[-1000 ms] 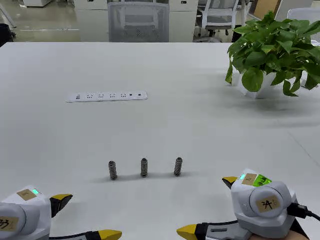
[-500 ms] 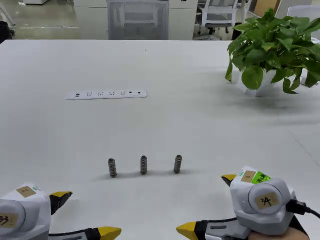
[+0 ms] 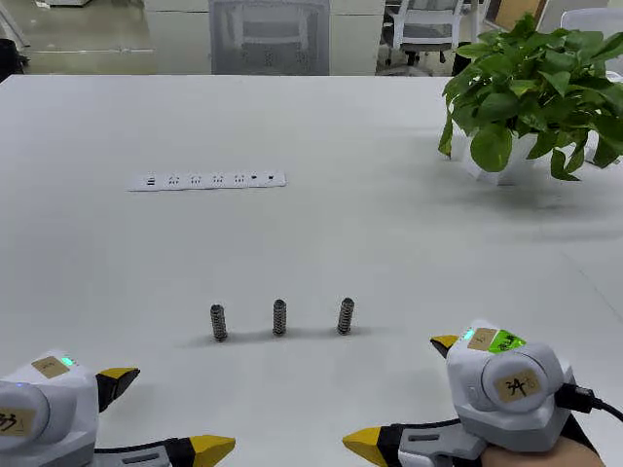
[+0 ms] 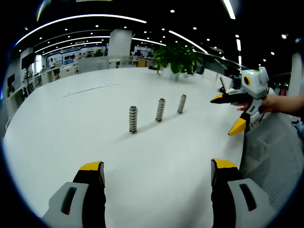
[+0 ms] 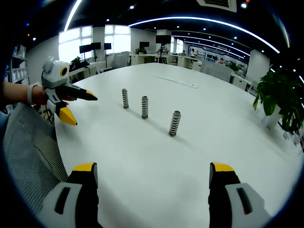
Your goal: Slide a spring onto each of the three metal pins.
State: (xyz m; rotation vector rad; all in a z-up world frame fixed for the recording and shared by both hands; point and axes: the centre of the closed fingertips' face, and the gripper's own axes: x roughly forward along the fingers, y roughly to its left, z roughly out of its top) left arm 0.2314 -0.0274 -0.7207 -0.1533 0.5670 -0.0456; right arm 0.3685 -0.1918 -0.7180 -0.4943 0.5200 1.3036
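Three short metal pins stand upright in a row on the white table, each with a coil spring around it: the left spring point(image 3: 219, 322) point(image 4: 133, 118) point(image 5: 125, 98), the middle spring point(image 3: 279, 317) point(image 4: 161, 109) point(image 5: 145, 107) and the right spring point(image 3: 346, 315) point(image 4: 182, 103) point(image 5: 175, 123). My left gripper point(image 3: 164, 413) point(image 4: 156, 171) point(image 5: 80, 108) is open near the table's front edge, left of the row and well short of it. My right gripper point(image 3: 402, 394) point(image 5: 152, 171) point(image 4: 227, 114) is open on the right, also short of the row. Nothing sits between either pair of jaws.
A white power strip point(image 3: 207, 180) lies beyond the pins on the left. A potted green plant point(image 3: 526, 88) stands at the far right of the table point(image 3: 389, 224). Office chairs point(image 3: 268, 37) stand behind the far edge.
The head camera has tilted a little, so the picture has shifted. The springs and both grippers hold about the same places.
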